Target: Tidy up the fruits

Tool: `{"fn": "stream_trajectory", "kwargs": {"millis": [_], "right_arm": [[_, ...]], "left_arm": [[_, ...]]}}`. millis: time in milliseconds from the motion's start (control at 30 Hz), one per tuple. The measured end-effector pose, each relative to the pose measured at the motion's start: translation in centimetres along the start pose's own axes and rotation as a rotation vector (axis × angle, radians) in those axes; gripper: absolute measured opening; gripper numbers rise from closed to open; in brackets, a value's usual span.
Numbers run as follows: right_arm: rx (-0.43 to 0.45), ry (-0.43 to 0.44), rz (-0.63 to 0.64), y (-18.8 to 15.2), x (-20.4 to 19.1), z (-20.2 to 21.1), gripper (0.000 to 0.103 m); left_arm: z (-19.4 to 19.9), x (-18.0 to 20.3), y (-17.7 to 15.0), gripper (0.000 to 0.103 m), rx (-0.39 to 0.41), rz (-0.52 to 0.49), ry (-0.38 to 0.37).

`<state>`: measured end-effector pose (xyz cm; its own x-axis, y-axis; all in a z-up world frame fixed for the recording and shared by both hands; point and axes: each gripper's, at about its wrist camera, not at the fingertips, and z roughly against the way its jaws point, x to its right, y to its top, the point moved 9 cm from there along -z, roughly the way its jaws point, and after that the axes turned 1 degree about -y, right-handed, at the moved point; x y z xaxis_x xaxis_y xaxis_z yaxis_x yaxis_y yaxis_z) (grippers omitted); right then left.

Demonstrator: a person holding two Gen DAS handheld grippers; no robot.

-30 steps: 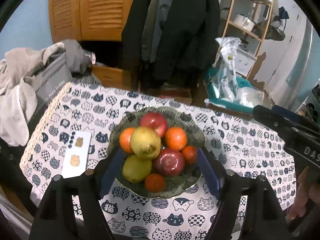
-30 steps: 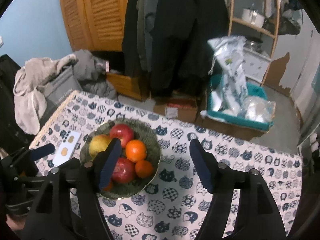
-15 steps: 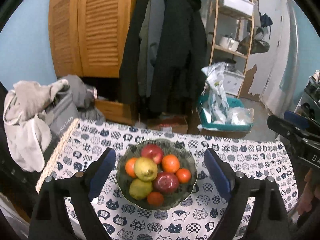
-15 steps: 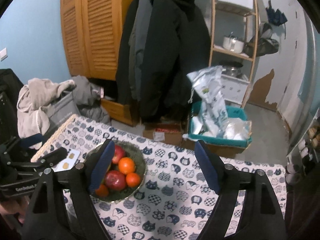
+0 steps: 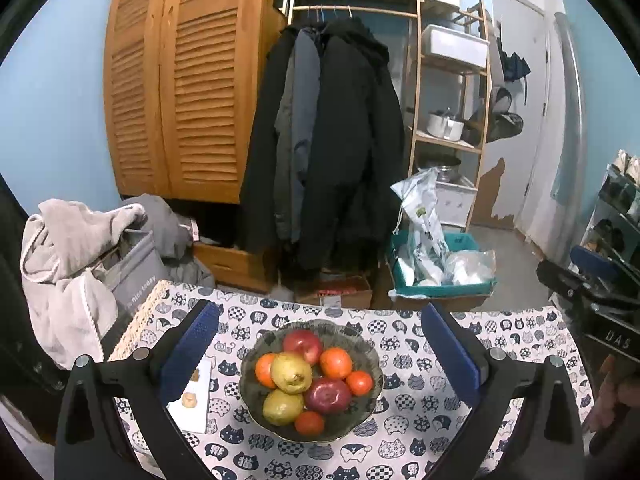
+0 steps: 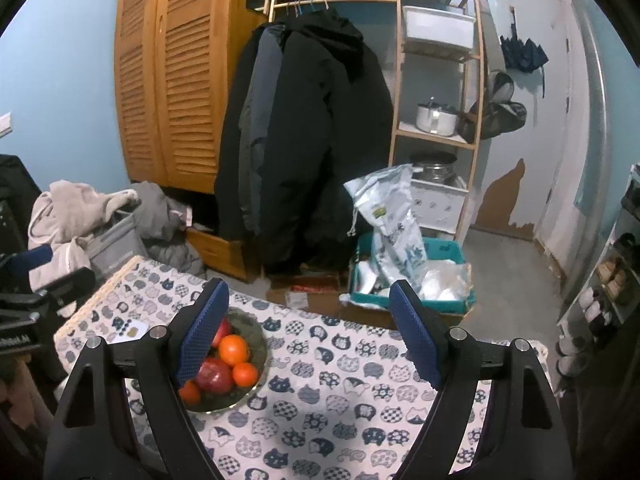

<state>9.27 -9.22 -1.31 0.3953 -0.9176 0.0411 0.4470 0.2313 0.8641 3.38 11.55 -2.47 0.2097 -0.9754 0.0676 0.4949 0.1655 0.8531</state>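
A dark glass bowl (image 5: 370, 350) stands on the cat-print tablecloth (image 5: 420, 408). It holds two red apples (image 5: 303, 342), two yellow pears (image 5: 291, 372) and several oranges (image 5: 335, 362). My left gripper (image 5: 319, 309) hovers above and in front of the bowl, its jaws opening, wide apart and empty. My right gripper (image 6: 309, 286) is open and empty, over the cloth to the right of the bowl (image 6: 262, 346). Its left finger hides part of the fruit. An orange (image 6: 233, 350) and a red apple (image 6: 214, 376) show there.
A white card (image 5: 192, 396) with small snack pieces lies left of the bowl. Off the table's left edge stands a grey basket of clothes (image 5: 80, 264). Behind the table are hanging coats (image 5: 332, 152), a teal crate of bags (image 5: 436, 280) and a wooden shelf rack (image 5: 452, 120).
Both grippers rose and drew back, so the bowl looks smaller and lower. The left jaws spread much wider. The right jaws widened a little, then held.
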Motion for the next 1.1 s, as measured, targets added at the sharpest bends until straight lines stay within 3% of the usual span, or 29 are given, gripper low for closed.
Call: {"fn": "stream_trajectory", "kwargs": {"millis": [1100], "right_arm": [[0.0, -0.027, -0.015, -0.8, 1.7, -0.2, 0.082]], "left_arm": [[0.1, 0.0, 0.5, 0.102, 0.02, -0.003, 0.021]]}}
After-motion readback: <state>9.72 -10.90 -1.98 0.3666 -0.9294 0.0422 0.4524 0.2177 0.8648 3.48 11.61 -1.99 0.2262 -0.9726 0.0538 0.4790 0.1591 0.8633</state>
